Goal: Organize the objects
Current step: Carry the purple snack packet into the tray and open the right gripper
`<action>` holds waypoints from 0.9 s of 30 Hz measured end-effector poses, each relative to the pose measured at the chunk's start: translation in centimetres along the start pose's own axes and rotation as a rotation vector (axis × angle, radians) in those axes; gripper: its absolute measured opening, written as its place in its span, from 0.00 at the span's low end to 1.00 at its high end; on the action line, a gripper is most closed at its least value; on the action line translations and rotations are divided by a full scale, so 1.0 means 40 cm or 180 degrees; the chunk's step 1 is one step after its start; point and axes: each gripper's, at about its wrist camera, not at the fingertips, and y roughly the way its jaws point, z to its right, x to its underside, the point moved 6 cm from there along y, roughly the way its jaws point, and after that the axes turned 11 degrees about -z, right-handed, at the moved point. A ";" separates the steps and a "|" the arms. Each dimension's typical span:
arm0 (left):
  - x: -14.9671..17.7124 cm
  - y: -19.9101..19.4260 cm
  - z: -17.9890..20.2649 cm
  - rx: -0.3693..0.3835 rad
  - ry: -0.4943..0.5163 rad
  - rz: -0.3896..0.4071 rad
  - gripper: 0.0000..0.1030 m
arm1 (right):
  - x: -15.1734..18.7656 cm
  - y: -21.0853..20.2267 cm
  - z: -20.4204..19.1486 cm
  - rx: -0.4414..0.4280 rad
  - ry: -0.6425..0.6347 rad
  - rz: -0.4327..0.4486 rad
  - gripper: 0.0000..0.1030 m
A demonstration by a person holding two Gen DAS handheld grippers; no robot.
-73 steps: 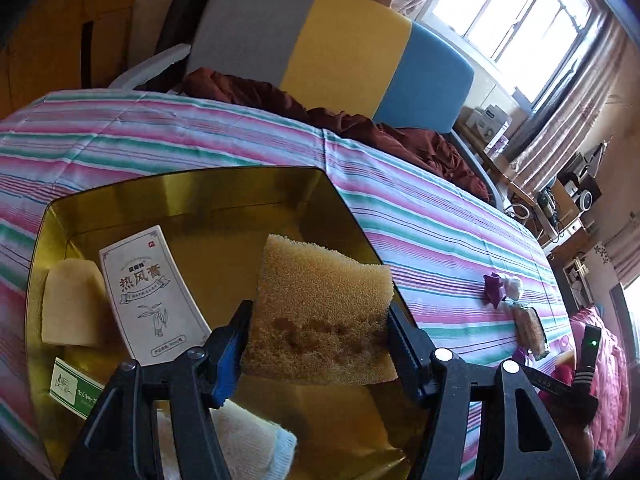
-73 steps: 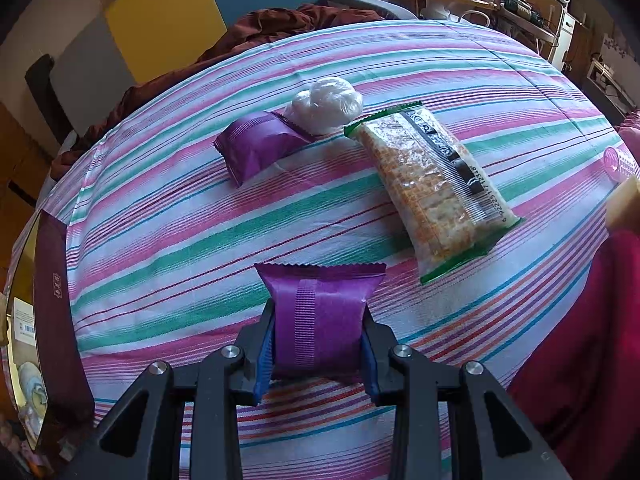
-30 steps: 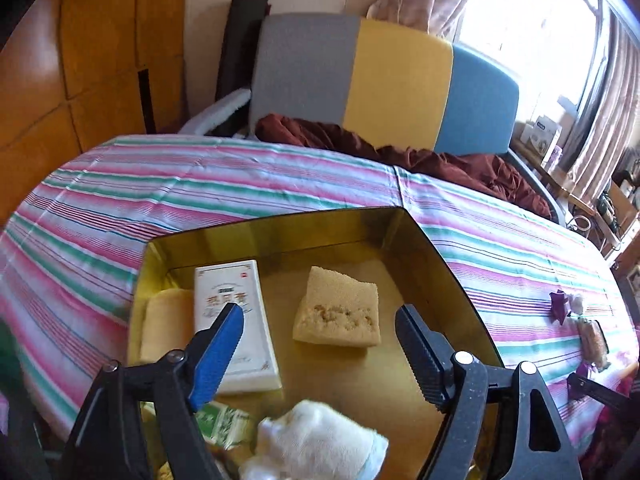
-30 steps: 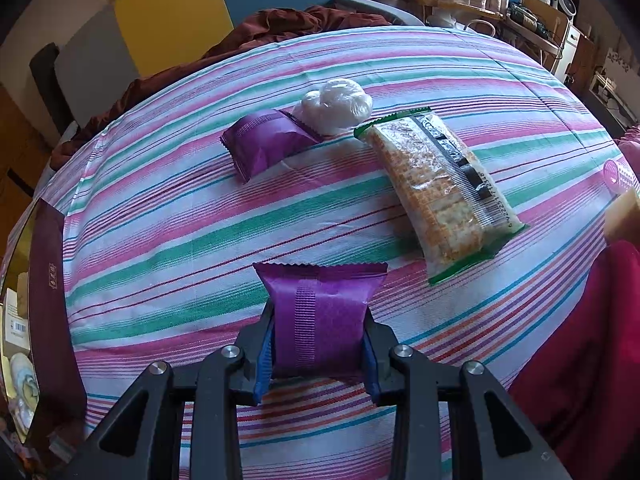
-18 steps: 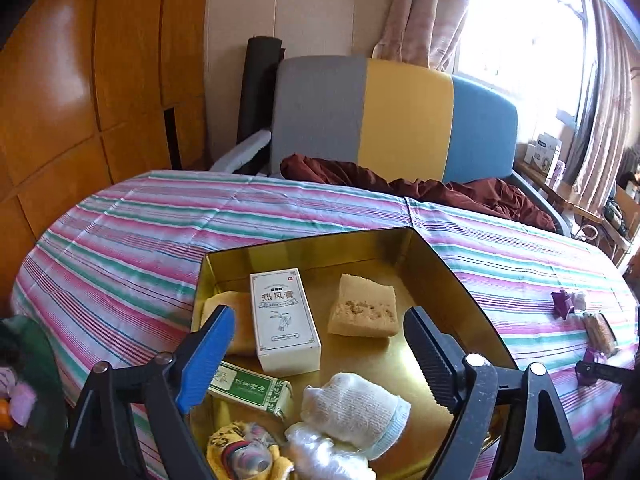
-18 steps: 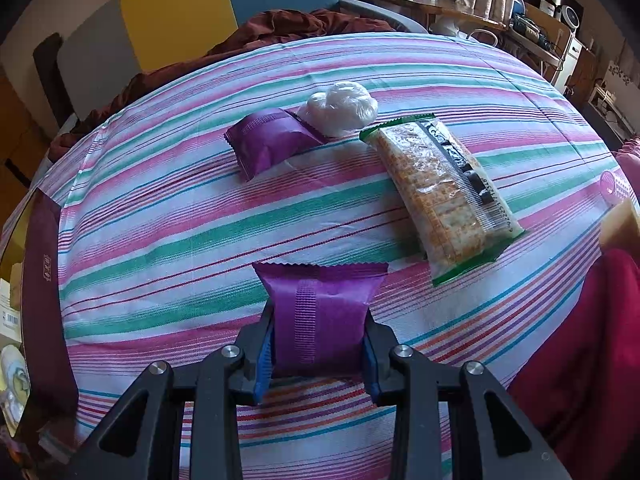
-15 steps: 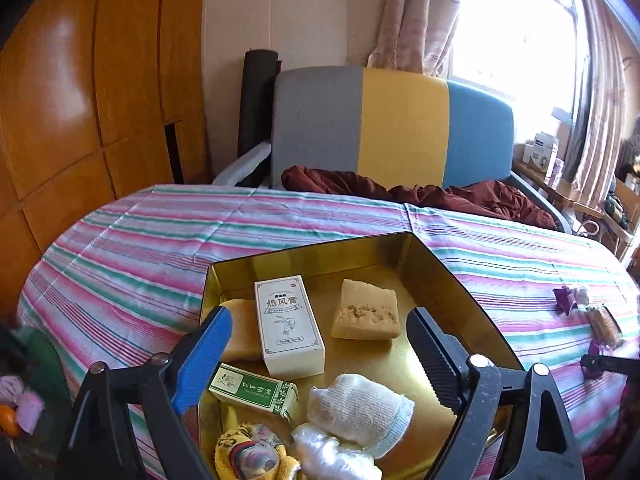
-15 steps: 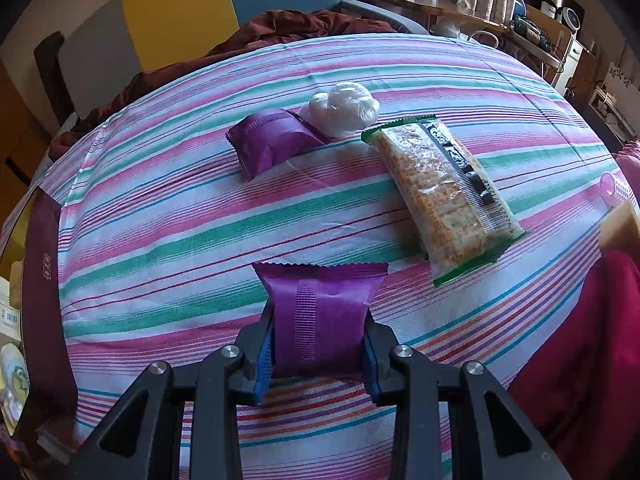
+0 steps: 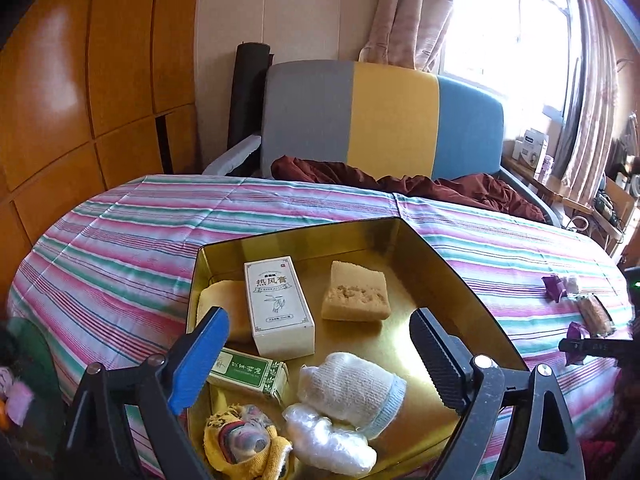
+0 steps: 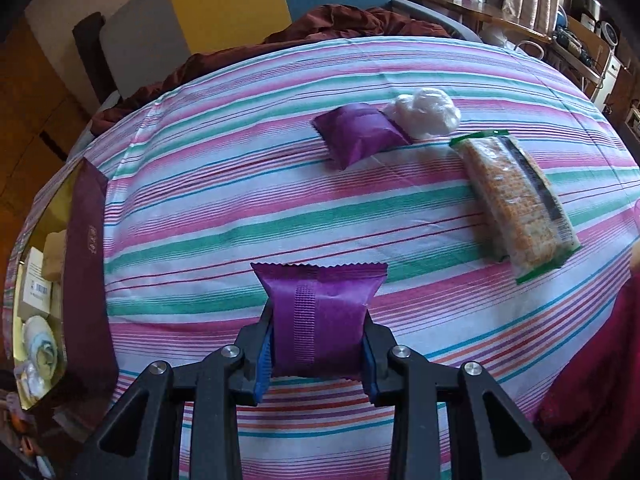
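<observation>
Daylight pours in from the window [image 9: 516,28] at upper right of the left wrist view, blown out to white so its panes barely show. The wooden wall panels [image 9: 60,72] carry a soft sheen, and the gold box [image 9: 448,280] throws back a glare off its floor. Both fisheye views bend hard: the striped tabletop [image 10: 280,208] bulges like a dome, and the corners fall to black. The cracker packet [image 10: 516,204] looks slightly smeared, while the centre is sharp. The right wrist view is dimmer, evenly lit, with faint shadows.
</observation>
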 end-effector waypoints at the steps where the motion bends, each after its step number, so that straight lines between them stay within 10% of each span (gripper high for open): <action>1: 0.002 0.003 -0.004 -0.0010 -0.0011 -0.0019 0.90 | -0.003 -0.007 -0.022 -0.0052 -0.0058 0.0021 0.33; 15: 0.020 -0.007 -0.082 -0.0084 -0.0248 -0.0035 0.90 | 0.034 -0.129 -0.509 -0.0711 -0.1598 0.0294 0.33; 27: 0.009 -0.038 -0.198 -0.0121 -0.0641 0.0117 0.90 | 0.069 -0.037 -0.665 -0.0674 -0.2031 -0.0006 0.33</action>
